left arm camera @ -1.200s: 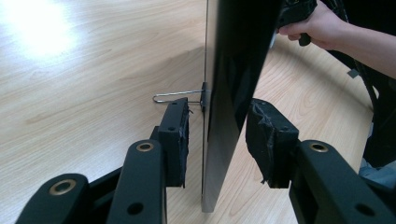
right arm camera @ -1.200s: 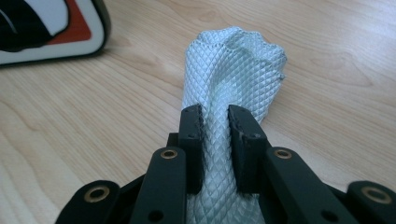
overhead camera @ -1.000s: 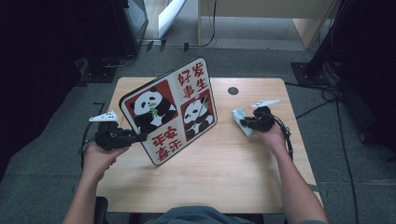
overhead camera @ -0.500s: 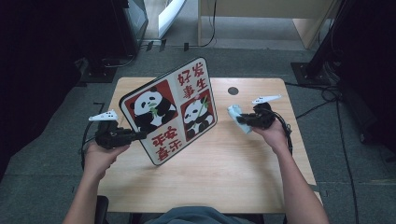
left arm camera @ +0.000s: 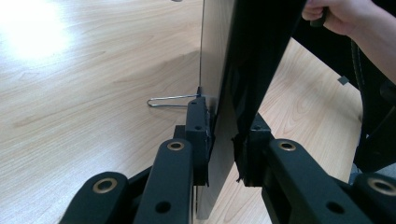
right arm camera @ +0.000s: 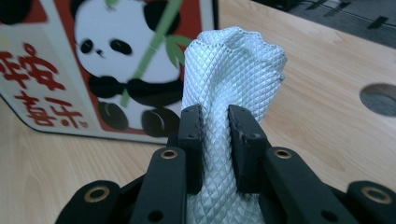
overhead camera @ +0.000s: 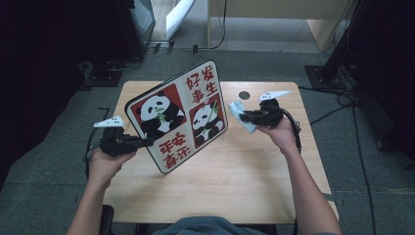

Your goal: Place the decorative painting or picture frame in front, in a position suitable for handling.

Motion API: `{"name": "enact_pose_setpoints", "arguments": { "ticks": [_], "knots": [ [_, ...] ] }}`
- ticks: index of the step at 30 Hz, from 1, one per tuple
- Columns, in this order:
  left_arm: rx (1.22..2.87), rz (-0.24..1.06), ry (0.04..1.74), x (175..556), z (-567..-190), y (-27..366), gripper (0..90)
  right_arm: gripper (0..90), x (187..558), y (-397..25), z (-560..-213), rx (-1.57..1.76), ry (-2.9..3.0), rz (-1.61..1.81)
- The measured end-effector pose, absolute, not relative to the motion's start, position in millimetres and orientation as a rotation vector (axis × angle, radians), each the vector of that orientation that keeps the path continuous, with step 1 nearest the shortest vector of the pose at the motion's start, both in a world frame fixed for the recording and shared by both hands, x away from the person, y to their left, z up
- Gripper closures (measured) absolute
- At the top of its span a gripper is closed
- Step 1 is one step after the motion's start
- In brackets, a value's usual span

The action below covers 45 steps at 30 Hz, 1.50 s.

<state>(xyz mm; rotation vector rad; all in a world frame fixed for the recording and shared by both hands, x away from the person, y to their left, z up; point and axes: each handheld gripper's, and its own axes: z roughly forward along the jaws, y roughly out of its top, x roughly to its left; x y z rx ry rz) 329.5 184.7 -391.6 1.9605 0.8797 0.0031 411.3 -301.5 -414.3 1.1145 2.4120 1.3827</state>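
Note:
A square panda board [overhead camera: 178,116] with red Chinese lettering stands tilted on the wooden table [overhead camera: 235,191], its picture side facing me. My left gripper [overhead camera: 146,142] is shut on the board's left edge; in the left gripper view the thin board [left arm camera: 223,116] runs edge-on between the jaws of that gripper [left arm camera: 223,151]. A wire stand [left arm camera: 170,100] sticks out from its back. My right gripper [overhead camera: 244,115] is shut on a pale blue-white waffle cloth [overhead camera: 243,115], held just right of the board. The cloth [right arm camera: 229,70] bulges above the right gripper [right arm camera: 215,126], with the panda picture [right arm camera: 107,65] close behind.
A round cable hole [overhead camera: 244,95] sits in the table near the far edge, behind the cloth. Black equipment stands [overhead camera: 342,58] and cables lie on the grey floor around the table. Open tabletop stretches in front of the board toward me.
My right gripper with the cloth has moved left, closer to the board's right edge. The board and left gripper have stayed put.

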Motion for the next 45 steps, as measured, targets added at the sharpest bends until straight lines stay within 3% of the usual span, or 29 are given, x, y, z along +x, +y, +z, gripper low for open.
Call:
{"name": "enact_pose_setpoints", "arguments": {
  "ticks": [28,45],
  "knots": [
    [1.976,-0.002,0.861,320.1,-389.9,179.6,78.8,77.3,424.5,-250.5,-318.4,0.842,2.368,1.578],
    [1.989,0.002,0.853,321.6,-389.2,180.0,79.0,77.4,444.1,-239.3,-298.6,0.815,2.285,1.629]
  ]
}}
